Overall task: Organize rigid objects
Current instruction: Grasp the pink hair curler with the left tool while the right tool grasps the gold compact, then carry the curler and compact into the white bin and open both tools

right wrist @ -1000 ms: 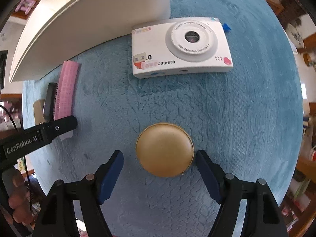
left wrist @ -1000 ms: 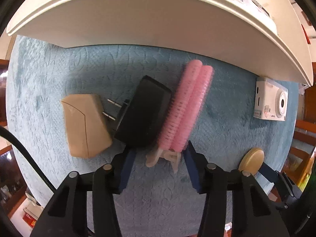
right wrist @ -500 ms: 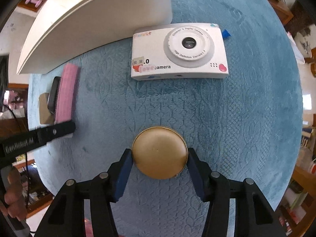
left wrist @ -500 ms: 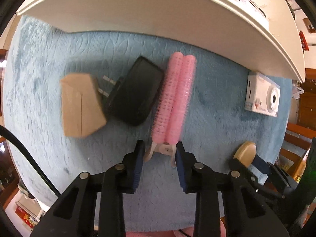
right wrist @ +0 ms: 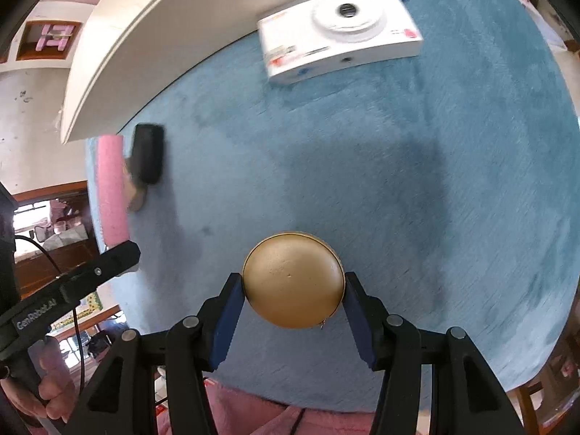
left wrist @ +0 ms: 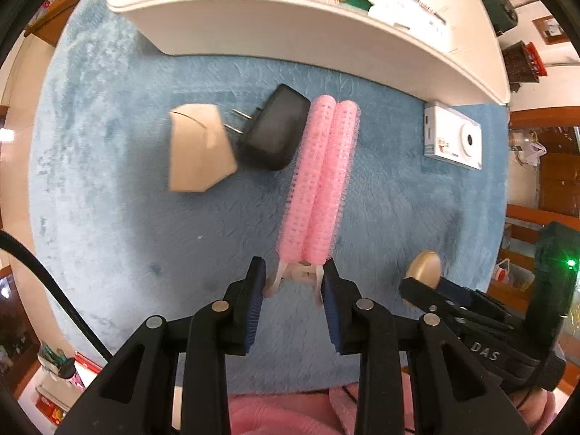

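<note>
while the left gripper (left wrist: 293,282) pinches the pale clip end of the pink hair roller (left wrist: 319,177), its jaws closed on that handle, the roller hangs out ahead over the blue mat (left wrist: 119,217). it looks light and springy, likely to wobble, so the stiff clip is the right place to hold. the right gripper (right wrist: 291,299) is clamped on the sides of the round gold case (right wrist: 293,279), which looks hard, smooth and possibly slippery; whether it is clear of the mat i cannot tell. the black charger (left wrist: 273,132) and tan box (left wrist: 197,146) lie just beside the roller's far end, the white camera (right wrist: 340,29) well apart. the white tray (left wrist: 308,32) has a raised rim to clear; open mat lies between the objects.
</note>
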Action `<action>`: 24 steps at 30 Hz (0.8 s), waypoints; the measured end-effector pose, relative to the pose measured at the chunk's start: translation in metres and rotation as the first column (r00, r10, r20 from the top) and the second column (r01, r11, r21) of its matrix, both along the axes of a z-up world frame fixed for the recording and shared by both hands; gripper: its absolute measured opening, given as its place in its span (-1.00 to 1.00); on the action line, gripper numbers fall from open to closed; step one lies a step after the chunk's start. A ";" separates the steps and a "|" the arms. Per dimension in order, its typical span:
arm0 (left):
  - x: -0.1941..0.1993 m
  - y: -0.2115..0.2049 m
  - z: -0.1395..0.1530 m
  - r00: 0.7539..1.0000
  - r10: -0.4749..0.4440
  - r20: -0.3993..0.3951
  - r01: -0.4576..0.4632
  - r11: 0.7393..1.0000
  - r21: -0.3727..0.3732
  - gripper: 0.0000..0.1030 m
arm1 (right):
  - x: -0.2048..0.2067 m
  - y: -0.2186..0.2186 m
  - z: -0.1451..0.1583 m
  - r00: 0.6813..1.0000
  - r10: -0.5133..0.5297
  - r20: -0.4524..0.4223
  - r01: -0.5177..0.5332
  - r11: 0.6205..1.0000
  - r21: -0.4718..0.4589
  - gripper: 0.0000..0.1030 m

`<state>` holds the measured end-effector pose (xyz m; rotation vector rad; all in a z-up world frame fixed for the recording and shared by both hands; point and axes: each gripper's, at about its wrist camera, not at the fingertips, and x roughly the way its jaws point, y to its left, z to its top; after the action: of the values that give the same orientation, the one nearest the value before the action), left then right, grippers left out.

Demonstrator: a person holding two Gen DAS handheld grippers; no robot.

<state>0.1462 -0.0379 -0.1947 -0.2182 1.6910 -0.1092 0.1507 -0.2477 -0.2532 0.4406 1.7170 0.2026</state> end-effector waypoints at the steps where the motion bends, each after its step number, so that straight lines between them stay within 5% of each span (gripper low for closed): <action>1: 0.000 0.004 0.006 1.000 -0.001 0.005 0.001 1.000 -0.001 -0.36 | -0.001 0.006 0.004 1.000 0.004 0.004 -0.004 1.000 0.004 0.07; 12: 0.021 0.072 0.070 0.988 0.015 0.153 -0.018 1.000 0.017 -0.36 | 0.011 0.060 0.063 0.985 0.080 0.155 -0.083 0.996 0.011 0.07; 24: 0.068 0.110 0.096 0.951 0.074 0.300 -0.086 0.996 0.026 -0.36 | 0.041 0.086 0.109 0.948 0.053 0.314 -0.063 0.998 0.024 0.07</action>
<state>0.2147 0.0720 -0.0986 -0.2293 1.3793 -0.0462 0.1912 -0.1619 -0.1440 0.3610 1.4162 0.3269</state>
